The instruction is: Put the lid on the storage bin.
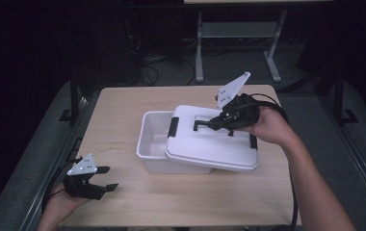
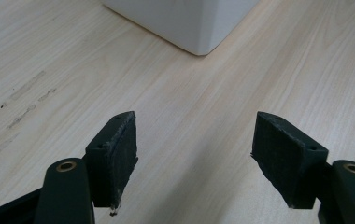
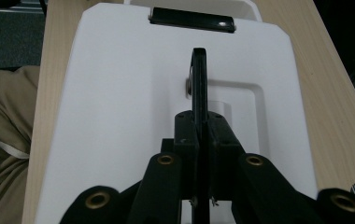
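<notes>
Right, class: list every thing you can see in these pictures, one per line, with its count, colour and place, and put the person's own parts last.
storage box: one, white, open-topped, middle of the table, partly covered by the lid.
lid: one, white, lying askew over the box's right part, shifted right.
lid handle: one, black, standing up in the lid's recess, pinched by the right gripper.
latches: two, black, one at each end of the lid.
table: one, light wood.
table frame: one, grey, on the floor beyond.
left gripper: black, open, near-left corner.
right gripper: black, shut on the handle.
</notes>
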